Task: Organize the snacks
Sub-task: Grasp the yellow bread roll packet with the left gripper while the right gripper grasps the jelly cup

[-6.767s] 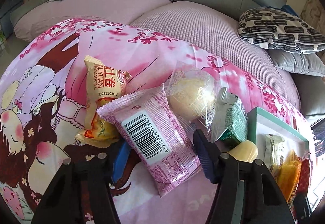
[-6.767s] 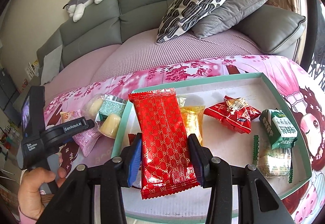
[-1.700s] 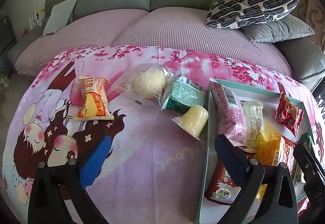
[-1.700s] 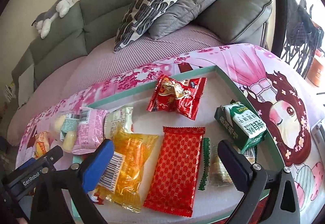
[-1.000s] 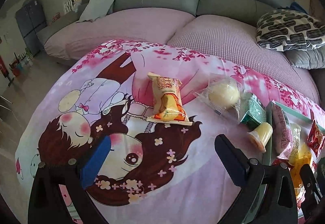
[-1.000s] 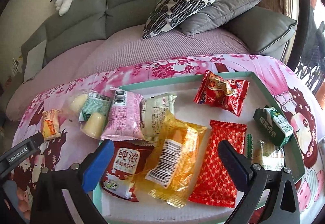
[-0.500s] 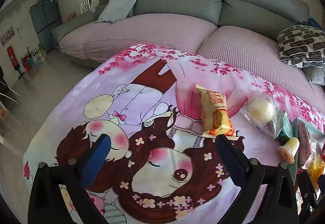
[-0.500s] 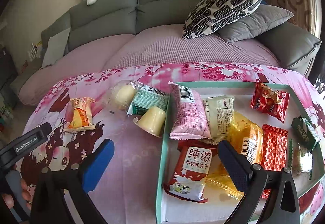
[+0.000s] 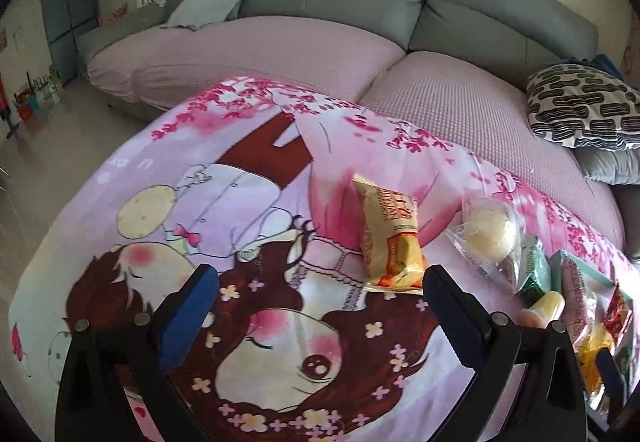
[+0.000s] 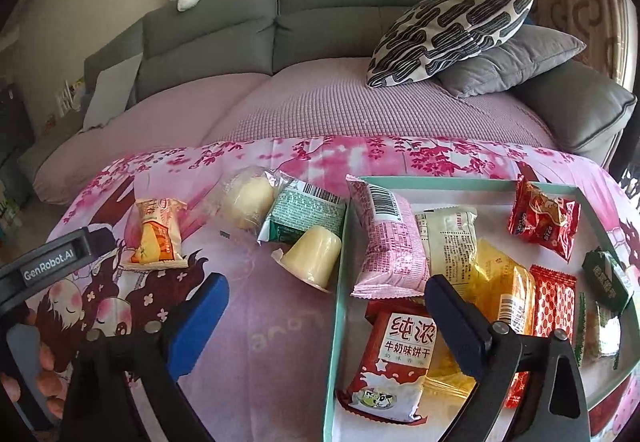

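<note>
The yellow-orange snack packet (image 9: 390, 238) lies flat on the pink cartoon-print cloth (image 9: 248, 209), its long axis running away from the left gripper (image 9: 320, 306), whose jaws stand wide apart and empty just short of it; its print is too small to read. Beyond it lie a clear-wrapped bun (image 10: 248, 197), a green packet (image 10: 308, 215) and a jelly cup (image 10: 314, 256), the cup on its side just outside the teal tray (image 10: 338, 302). The right gripper (image 10: 326, 314), marked-side neighbour to a "GenRobot.AI" handle, has jaws apart and empty, just narrowing, over a red-and-white packet (image 10: 394, 358) reading "纯浓".

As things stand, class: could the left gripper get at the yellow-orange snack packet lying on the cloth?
Probably yes. The left gripper is open and empty, and the yellow-orange snack packet lies flat just ahead of its right finger, apart from the other snacks, with only bare printed cloth around it.
</note>
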The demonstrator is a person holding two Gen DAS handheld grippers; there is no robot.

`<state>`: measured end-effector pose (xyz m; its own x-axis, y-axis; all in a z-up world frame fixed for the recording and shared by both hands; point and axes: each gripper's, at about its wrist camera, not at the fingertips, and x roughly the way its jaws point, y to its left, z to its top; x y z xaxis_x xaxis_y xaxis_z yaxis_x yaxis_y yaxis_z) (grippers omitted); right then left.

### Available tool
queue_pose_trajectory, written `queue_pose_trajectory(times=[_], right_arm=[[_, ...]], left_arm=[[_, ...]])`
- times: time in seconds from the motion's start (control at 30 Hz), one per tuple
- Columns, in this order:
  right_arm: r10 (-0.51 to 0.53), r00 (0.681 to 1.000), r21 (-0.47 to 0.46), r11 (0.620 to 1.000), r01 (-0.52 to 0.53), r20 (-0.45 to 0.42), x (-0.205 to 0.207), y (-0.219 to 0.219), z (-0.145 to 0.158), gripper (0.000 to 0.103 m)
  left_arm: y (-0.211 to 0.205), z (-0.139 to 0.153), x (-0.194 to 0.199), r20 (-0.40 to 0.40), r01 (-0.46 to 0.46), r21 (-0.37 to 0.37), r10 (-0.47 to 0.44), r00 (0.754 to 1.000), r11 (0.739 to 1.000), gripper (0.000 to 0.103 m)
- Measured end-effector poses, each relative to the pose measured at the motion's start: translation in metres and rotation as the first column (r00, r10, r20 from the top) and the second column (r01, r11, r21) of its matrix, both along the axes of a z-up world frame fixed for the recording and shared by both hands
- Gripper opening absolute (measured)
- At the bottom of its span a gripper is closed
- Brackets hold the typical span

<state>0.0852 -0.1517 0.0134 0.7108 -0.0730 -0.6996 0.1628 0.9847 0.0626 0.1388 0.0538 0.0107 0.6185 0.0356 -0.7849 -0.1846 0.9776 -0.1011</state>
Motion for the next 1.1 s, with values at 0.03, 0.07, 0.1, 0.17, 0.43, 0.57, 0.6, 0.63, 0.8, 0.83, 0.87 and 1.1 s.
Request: queue_pose_trajectory(times=[0.03, 0.07, 0.1, 0.17, 0.43, 0.57, 0.6, 0.63, 0.8, 0.83, 0.87, 1.1], right_arm=[[0.011, 1.0, -0.014, 1.0, -0.011, -0.001, 0.002, 0.002, -0.001, 0.095], [0.023, 1.0, -0.026, 0.999, -0.023, -0.004, 0.005, 0.004, -0.002, 0.094], [0.035, 0.999, -0.035, 0.999, -0.035, -0.01, 0.008, 0.006, -0.003, 0.092], [0.045, 0.999, -0.052, 0.998, -0.046, -0.019, 0.015, 0.008, -0.004, 0.088], [0.069, 0.997, -0.092, 0.993, -0.071, -0.024, 0.037, 0.01, -0.005, 0.081], [0.078, 0.997, -0.098, 0.992, -0.079, -0.021, 0.042, 0.009, -0.006, 0.08], [0.08, 0.997, -0.093, 0.992, -0.082, -0.02, 0.043, 0.009, -0.007, 0.08], [0.085, 0.996, -0.087, 0.993, -0.086, -0.019, 0.044, 0.009, -0.008, 0.08], [0.122, 0.992, -0.057, 0.991, -0.122, -0.016, 0.048, 0.011, -0.012, 0.072], [0.128, 0.992, -0.051, 0.99, -0.129, -0.017, 0.048, 0.011, -0.014, 0.071], [0.134, 0.991, -0.051, 0.99, -0.135, -0.019, 0.048, 0.011, -0.015, 0.068], [0.153, 0.987, -0.055, 0.986, -0.155, -0.041, 0.052, 0.009, -0.024, 0.059]], left_arm=[[-0.001, -0.001, 0.003, -0.004, 0.006, -0.015, -0.006, 1.0, 1.0, 0.102], [-0.002, -0.001, 0.007, -0.007, 0.012, -0.026, -0.012, 1.0, 1.0, 0.102], [-0.002, -0.001, 0.01, -0.006, 0.017, -0.028, -0.017, 1.0, 0.999, 0.102], [-0.004, -0.001, 0.016, -0.002, 0.02, -0.018, -0.02, 1.0, 1.0, 0.102], [-0.013, -0.013, 0.036, -0.031, 0.057, -0.009, -0.057, 0.998, 0.998, 0.102], [-0.019, -0.017, 0.04, -0.042, 0.075, -0.004, -0.075, 0.996, 0.997, 0.102], [-0.02, -0.018, 0.041, -0.043, 0.079, -0.003, -0.079, 0.996, 0.997, 0.102], [-0.021, -0.019, 0.042, -0.043, 0.082, -0.002, -0.082, 0.996, 0.997, 0.102], [-0.025, -0.025, 0.046, -0.052, 0.099, 0.01, -0.099, 0.994, 0.995, 0.101], [-0.026, -0.027, 0.047, -0.054, 0.103, 0.01, -0.103, 0.993, 0.995, 0.1], [-0.027, -0.028, 0.048, -0.054, 0.109, 0.009, -0.108, 0.993, 0.994, 0.099], [-0.03, -0.037, 0.054, -0.078, 0.139, -0.033, -0.141, 0.987, 0.99, 0.077]])
